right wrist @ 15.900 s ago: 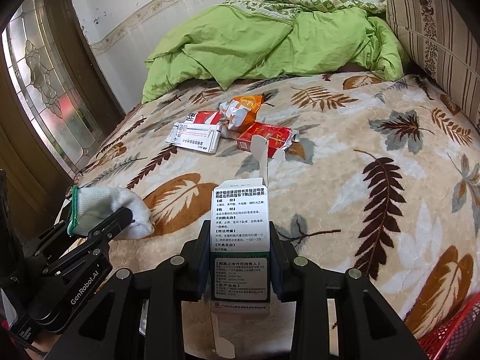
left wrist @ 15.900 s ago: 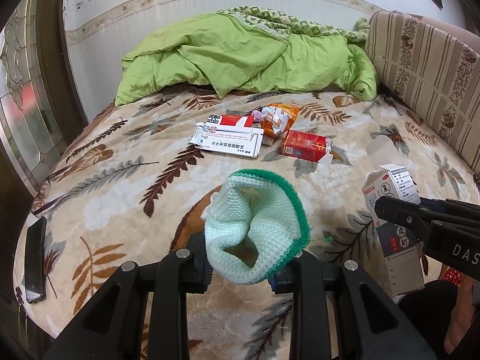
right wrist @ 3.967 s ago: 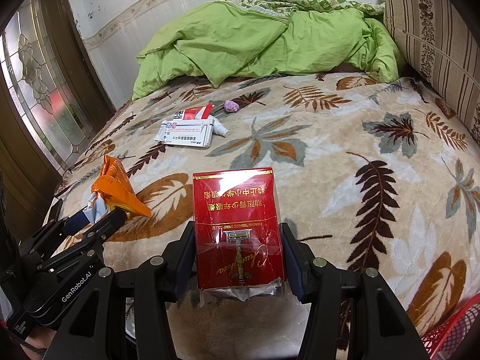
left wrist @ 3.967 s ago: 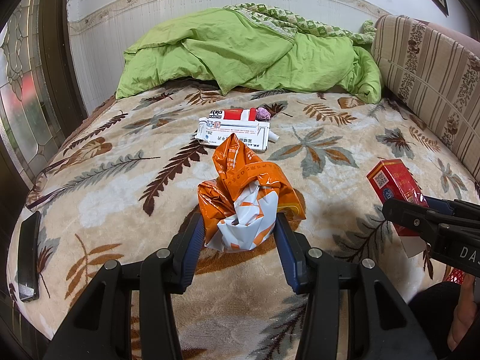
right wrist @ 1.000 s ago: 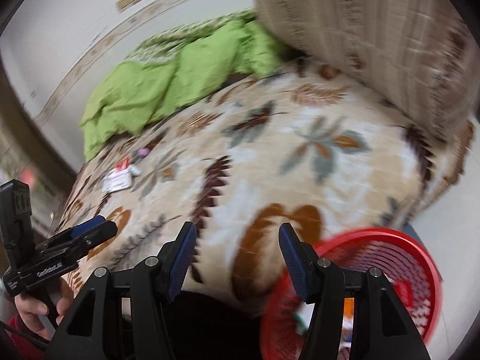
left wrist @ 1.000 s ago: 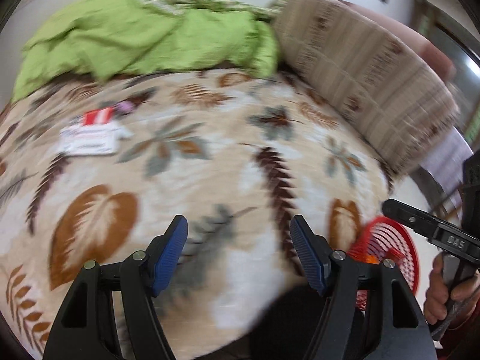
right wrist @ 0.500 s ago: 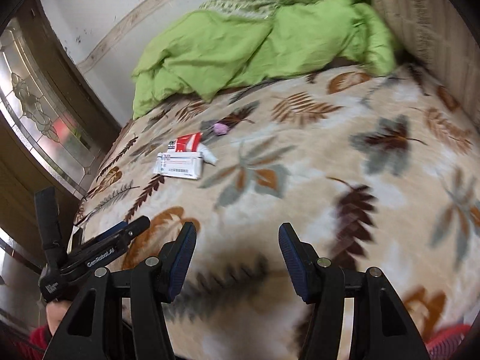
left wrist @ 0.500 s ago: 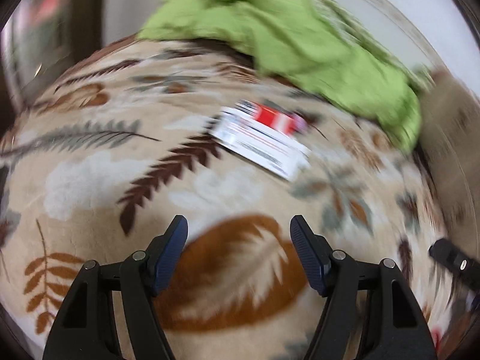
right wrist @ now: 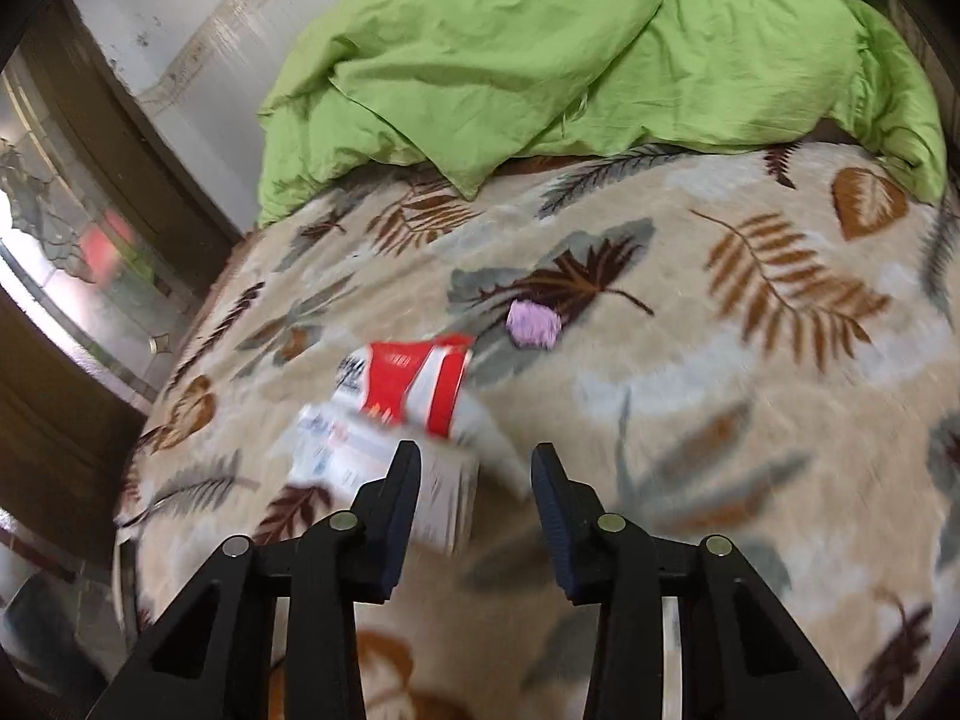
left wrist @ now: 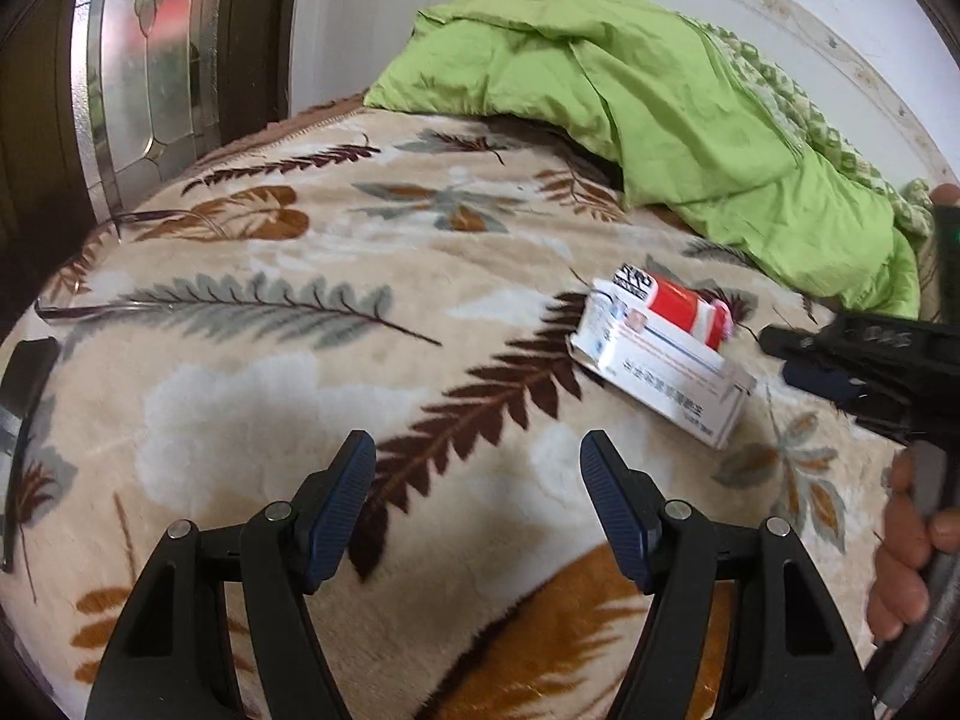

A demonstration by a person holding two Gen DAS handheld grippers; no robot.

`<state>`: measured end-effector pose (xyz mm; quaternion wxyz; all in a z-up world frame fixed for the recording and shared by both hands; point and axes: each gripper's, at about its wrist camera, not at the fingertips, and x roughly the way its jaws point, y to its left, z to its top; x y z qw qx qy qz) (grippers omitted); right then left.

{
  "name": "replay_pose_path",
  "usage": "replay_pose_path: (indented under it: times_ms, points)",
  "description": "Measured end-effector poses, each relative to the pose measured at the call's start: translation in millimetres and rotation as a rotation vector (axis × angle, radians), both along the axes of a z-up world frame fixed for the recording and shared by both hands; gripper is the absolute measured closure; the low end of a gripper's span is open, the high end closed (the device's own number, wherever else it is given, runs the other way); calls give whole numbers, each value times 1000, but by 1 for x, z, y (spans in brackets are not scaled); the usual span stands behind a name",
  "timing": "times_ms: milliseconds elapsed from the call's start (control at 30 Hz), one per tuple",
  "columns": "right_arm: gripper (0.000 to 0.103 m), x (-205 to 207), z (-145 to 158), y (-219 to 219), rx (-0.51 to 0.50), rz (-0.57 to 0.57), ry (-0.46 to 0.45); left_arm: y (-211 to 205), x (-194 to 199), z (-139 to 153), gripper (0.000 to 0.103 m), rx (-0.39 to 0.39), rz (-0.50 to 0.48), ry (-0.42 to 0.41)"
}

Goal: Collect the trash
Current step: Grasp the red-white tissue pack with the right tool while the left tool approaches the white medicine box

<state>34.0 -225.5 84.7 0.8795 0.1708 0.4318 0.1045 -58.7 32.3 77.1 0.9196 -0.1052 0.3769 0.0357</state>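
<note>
Both claws tilt down over the bed (left wrist: 252, 372). Left claw (left wrist: 477, 504) open, empty. Right claw (right wrist: 474, 495) closing, empty, just short of the white box (right wrist: 360, 456) and red packet (right wrist: 420, 384). Green quilt (right wrist: 540, 60) behind.

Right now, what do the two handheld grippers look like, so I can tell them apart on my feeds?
Both are matte black plastic with silver pivot bolts and ribbed dark blue pads lining the jaws. The left gripper shows two bolts per arm. The right gripper looks the same; seen side-on in the left view, its body carries pale lettering, blurred.
</note>
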Motion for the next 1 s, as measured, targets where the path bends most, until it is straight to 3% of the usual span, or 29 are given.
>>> replay_pose_path:
  times_ms: [200,400,467,633,700,767,1000]
  points:
    - [64,5,-23,17,39,57,67,20,1,1,33,-30,67,-6]
    - [64,-40,-24,65,234,316,142,40,-3,4,33,-60,144,-33]
    - [64,-48,-17,65,269,348,125,43,-4,4,33,-64,151,-36]
    - [62,-31,11,35,164,212,32,34,2,-1,33,-63,113,-6]
    - [54,-19,14,25,122,140,7,31,2,-2,33,-63,102,-4]
    - [52,-5,9,19,104,99,4,30,3,-3,33,-64,97,1]
    - [52,21,-31,4,294,50,105,27,6,-8,33,-83,79,22]
